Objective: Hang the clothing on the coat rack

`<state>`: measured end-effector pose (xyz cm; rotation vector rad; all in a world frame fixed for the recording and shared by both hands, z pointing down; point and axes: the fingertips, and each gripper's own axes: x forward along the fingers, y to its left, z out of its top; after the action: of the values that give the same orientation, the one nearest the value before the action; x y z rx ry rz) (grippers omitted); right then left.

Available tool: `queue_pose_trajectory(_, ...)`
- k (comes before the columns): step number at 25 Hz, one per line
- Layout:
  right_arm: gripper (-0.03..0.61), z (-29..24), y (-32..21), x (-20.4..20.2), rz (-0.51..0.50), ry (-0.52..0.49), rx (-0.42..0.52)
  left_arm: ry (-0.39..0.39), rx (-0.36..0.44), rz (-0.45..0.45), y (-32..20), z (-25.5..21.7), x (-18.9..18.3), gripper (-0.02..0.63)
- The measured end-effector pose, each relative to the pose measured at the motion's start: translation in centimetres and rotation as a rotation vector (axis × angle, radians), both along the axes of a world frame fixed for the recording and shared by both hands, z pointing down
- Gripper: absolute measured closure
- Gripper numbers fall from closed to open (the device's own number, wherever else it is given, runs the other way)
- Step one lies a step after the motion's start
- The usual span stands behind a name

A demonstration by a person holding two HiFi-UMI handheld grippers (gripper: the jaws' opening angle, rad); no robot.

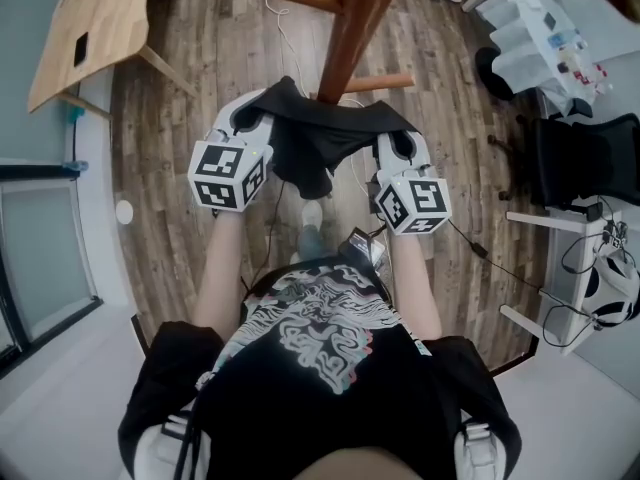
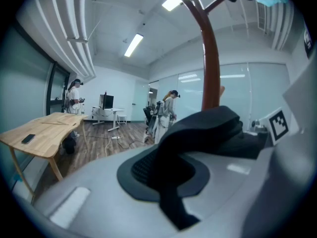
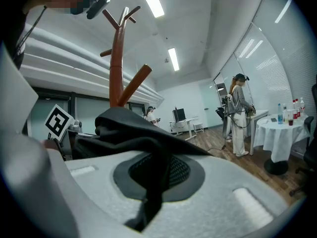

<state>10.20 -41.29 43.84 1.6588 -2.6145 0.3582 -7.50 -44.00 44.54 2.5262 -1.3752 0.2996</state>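
Clothing (image 1: 310, 138), a black piece, is stretched between my left tongs (image 1: 252, 116) and right tongs (image 1: 400, 146), both closed tight on its edge, just in front of the coat rack (image 1: 352, 33). If it slips from one thin pinch, or misses the rack, it may fall to the floor (image 1: 200, 88).

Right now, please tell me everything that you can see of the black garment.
The black garment is soft, plain cloth, bunched and creased. It stretches between the left claw and the right claw, each shut on one end; its middle sags. It hangs near the coat rack; whether they touch is unclear.
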Motion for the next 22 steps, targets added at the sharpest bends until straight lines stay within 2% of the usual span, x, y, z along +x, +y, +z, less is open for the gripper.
queue_pose_trajectory(12,0.577,3.1,-0.2,-0.8,-0.028,-0.013,-0.056,-0.003,-0.056,0.014,0.3,3.2,0.5,0.604)
queue_pose_trajectory(22,0.577,3.7,0.9,-0.9,-0.022,-0.001,-0.071,-0.013,-0.084,0.024,1.2,4.7,0.7,0.604)
